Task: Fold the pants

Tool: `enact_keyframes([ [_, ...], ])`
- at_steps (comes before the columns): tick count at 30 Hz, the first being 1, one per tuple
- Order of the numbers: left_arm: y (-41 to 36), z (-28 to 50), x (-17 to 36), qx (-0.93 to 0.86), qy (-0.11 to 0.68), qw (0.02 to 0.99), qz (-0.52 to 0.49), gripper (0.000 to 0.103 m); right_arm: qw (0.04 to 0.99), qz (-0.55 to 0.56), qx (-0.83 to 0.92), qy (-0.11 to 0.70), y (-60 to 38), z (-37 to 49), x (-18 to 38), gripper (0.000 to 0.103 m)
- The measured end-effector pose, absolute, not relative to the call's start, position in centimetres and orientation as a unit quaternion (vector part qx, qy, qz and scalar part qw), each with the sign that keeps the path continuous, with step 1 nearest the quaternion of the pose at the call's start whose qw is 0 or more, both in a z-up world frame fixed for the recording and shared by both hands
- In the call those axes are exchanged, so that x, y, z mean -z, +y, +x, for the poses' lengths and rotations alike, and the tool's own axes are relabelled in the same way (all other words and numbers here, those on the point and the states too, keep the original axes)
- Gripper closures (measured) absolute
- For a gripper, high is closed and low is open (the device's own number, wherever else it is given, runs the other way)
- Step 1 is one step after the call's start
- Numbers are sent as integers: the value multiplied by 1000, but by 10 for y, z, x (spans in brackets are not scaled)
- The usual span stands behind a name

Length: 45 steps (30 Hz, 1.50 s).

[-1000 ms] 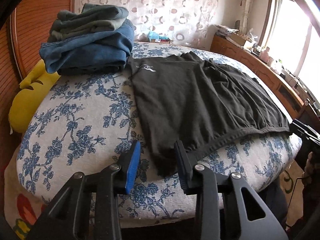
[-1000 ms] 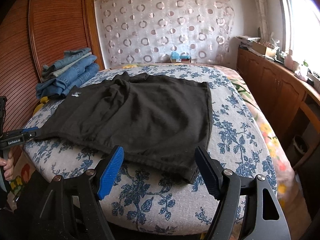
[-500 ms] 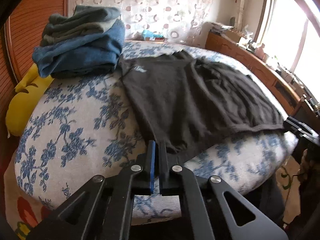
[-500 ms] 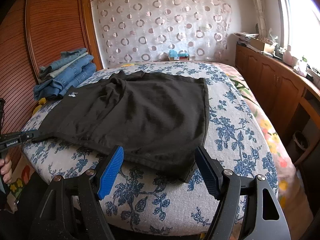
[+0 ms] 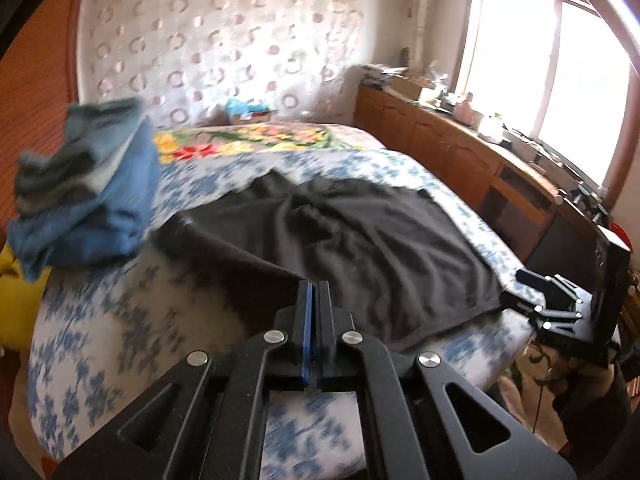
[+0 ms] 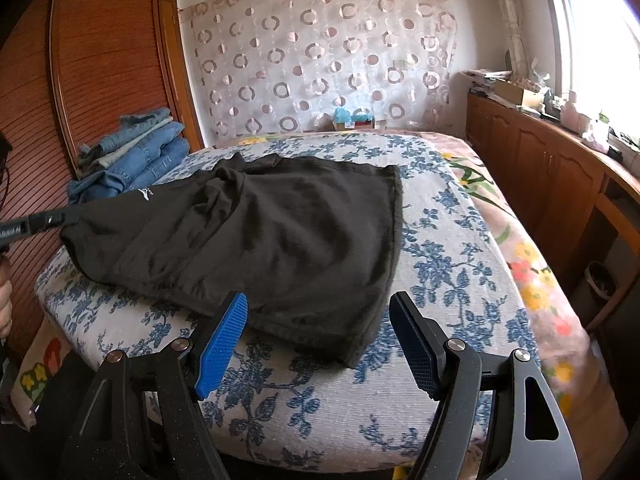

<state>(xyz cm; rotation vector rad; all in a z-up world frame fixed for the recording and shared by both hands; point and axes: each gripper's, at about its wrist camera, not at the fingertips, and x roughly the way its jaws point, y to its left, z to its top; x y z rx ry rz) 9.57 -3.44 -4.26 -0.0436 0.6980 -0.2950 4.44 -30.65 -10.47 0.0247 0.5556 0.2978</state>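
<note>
Black pants lie spread on the bed's blue-flowered cover. My left gripper is shut on the pants' near left corner, and that corner hangs lifted off the bed with the cloth stretched up to the pads. From the right wrist view the left gripper comes in from the left edge, pinching that raised corner. My right gripper stands open over the pants' near right corner, with the hem lying between its fingers and no pad pressing it. The right gripper also shows at the bed's right edge.
A stack of folded jeans sits at the bed's far left by the wooden wardrobe. A yellow cushion lies below it. Wooden cabinets run along the right under the window. A person's hand is at the left edge.
The left gripper shut on the pants' corner and then rose with it, pulling the cloth up off the bed. The right gripper stayed where it was, open.
</note>
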Motion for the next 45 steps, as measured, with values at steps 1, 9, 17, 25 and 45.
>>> enact_keyframes([
  [1,-41,98,39,149,340,928,-19,101,951,13,-146,272,-308,44,104,28],
  [9,-89,117,22,184,334,925,-2,101,954,29,-140,263,-318,41,106,28],
  [17,-127,122,13,213,333,919,6,101,954,30,-138,265,-320,39,109,36],
  [25,-134,126,11,210,335,918,3,100,952,25,-139,273,-318,33,108,42],
  [45,-41,108,57,134,347,928,-15,26,941,-11,-199,274,-252,60,94,52],
])
